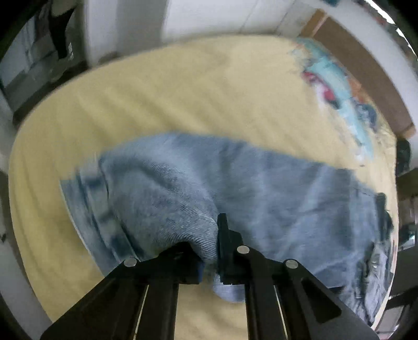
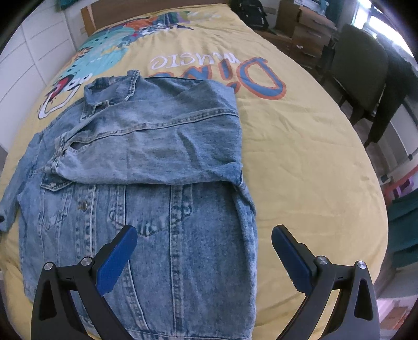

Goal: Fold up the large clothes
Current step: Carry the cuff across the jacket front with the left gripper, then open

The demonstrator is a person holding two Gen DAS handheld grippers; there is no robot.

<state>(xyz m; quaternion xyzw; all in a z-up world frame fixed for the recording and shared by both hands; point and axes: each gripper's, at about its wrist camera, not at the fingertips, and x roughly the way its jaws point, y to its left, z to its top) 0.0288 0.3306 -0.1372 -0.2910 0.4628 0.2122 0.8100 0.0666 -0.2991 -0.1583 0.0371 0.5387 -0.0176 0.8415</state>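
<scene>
A light-blue denim jacket (image 2: pixel 156 146) lies front up on the yellow bed cover (image 2: pixel 300 146), collar toward the headboard. One sleeve is folded across its chest; the other sleeve (image 2: pixel 10 198) trails off at the left. My right gripper (image 2: pixel 203 232) hangs open over the jacket's lower part, with nothing between its blue pads. In the blurred left wrist view, my left gripper (image 1: pixel 206 243) is shut on a bunched fold of the denim jacket (image 1: pixel 274 188), which drapes away from it over the bed cover (image 1: pixel 183 91).
The bed cover carries a dinosaur print (image 2: pixel 104 49) and large letters near the wooden headboard (image 1: pixel 365 78). A dark chair (image 2: pixel 363 65), a black backpack (image 2: pixel 250 13) and cardboard boxes (image 2: pixel 305 23) stand past the bed's right side. White drawers (image 2: pixel 31 52) line the left.
</scene>
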